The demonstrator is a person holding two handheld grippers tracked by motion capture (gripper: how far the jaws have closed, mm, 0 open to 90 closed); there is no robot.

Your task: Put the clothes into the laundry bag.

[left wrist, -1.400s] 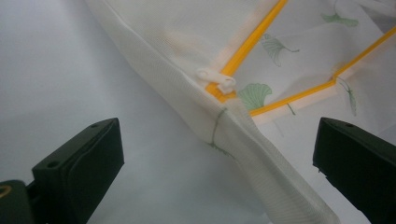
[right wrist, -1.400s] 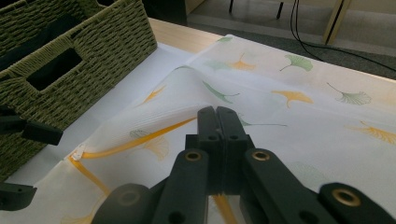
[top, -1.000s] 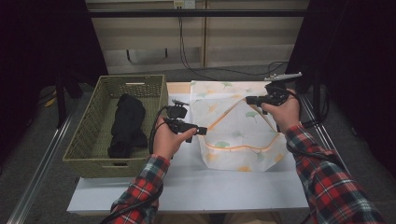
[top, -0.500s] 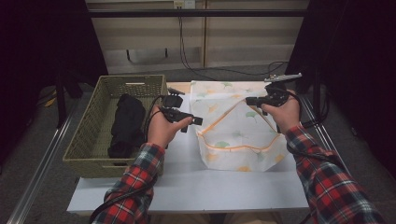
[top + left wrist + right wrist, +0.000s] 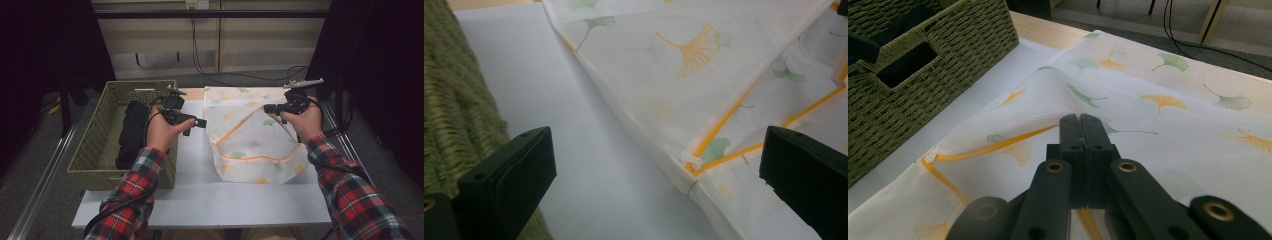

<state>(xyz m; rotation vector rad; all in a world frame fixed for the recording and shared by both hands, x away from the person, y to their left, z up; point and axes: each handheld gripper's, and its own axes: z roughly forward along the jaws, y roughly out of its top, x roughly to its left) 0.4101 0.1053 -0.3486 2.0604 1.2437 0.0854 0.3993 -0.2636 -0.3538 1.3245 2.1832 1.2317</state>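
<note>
A white laundry bag [image 5: 252, 132] with printed ginkgo leaves and an orange zipper line lies on the desk [image 5: 200, 190], and it serves here as the landmark. The right gripper [image 5: 270, 107] is over the far right part of the bag; its jaws are closed on the upper edge of the bag's opening and hold this fabric lifted above the lower layer. In the right gripper view the two black jaws are pressed together with the thin white mesh [image 5: 1013, 125] between them, and the orange line runs from the jaws down to the corner of the opening. The left gripper [image 5: 197, 122] is just to the left of the bag, above the bare desk between the bag and a green woven basket [image 5: 95, 150]. Its jaws are wide open and hold nothing; in the left gripper view they stand well apart, with the white desk surface and the near left corner of the bag's opening [image 5: 691, 162] between them, lower down. The basket stands to the left of the bag, on the left edge of the desk, and a black garment [image 5: 131, 132] lies inside it. Both forearms wear red checked sleeves [image 5: 132, 185].
</note>
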